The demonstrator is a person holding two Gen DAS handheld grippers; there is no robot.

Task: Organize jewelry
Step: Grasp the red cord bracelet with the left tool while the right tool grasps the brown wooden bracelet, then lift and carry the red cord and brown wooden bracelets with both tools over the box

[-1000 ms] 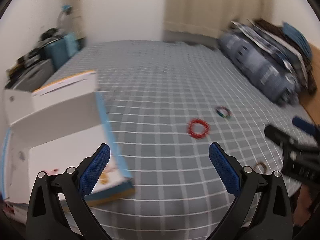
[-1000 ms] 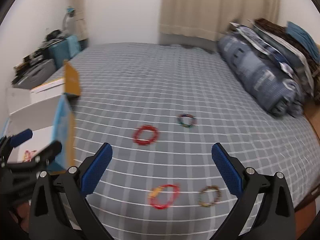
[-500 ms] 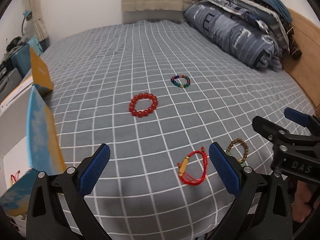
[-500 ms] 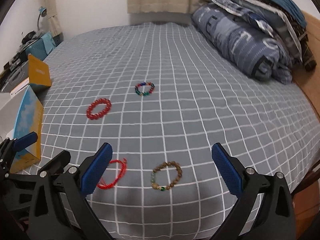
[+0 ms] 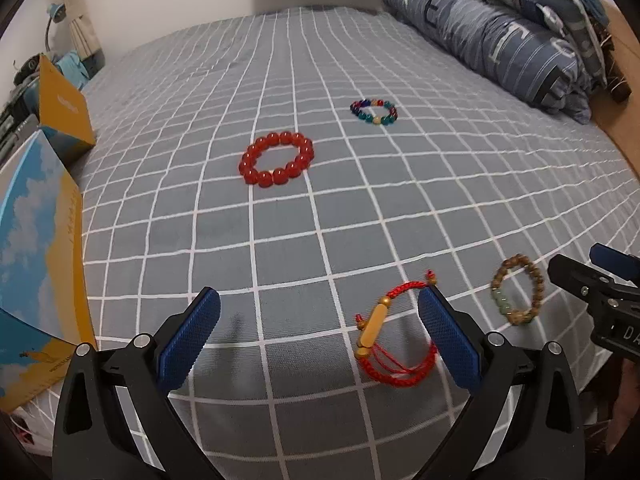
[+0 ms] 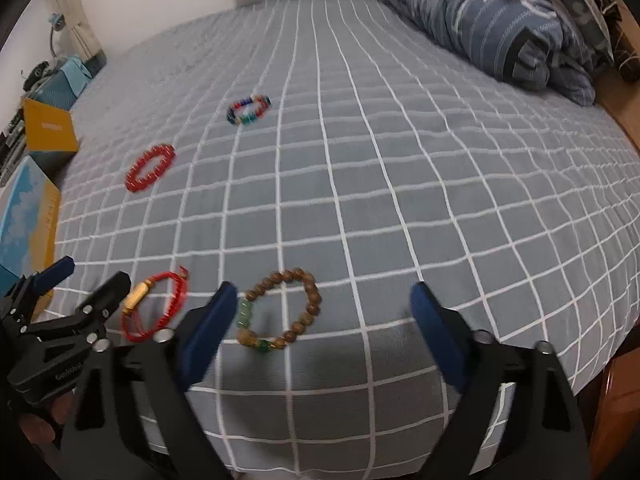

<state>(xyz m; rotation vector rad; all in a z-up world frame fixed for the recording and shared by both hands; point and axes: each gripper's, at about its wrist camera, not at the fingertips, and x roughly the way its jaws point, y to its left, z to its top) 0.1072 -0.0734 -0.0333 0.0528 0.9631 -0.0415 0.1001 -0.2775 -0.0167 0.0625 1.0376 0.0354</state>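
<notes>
Several bracelets lie on the grey checked bedspread (image 5: 360, 216). A red cord bracelet with a gold tube (image 5: 394, 334) lies just ahead of my open, empty left gripper (image 5: 318, 334), near its right finger; it also shows in the right wrist view (image 6: 154, 308). A brown wooden bead bracelet with green beads (image 6: 280, 312) lies just ahead of my open, empty right gripper (image 6: 320, 320); the left wrist view shows it too (image 5: 518, 294). A red bead bracelet (image 5: 277, 159) and a multicoloured bead bracelet (image 5: 374, 111) lie farther out.
An open blue-and-yellow box (image 5: 36, 256) stands at the left edge of the bed. A rolled blue duvet and pillows (image 5: 500, 36) lie at the far right by a wooden headboard (image 5: 624, 92). Clutter (image 6: 60, 76) sits beyond the bed's far left.
Both grippers have moved down and closer to the bed's near edge, away from the box. The cord bracelet and the wooden bracelet now sit right in front of the fingers.
</notes>
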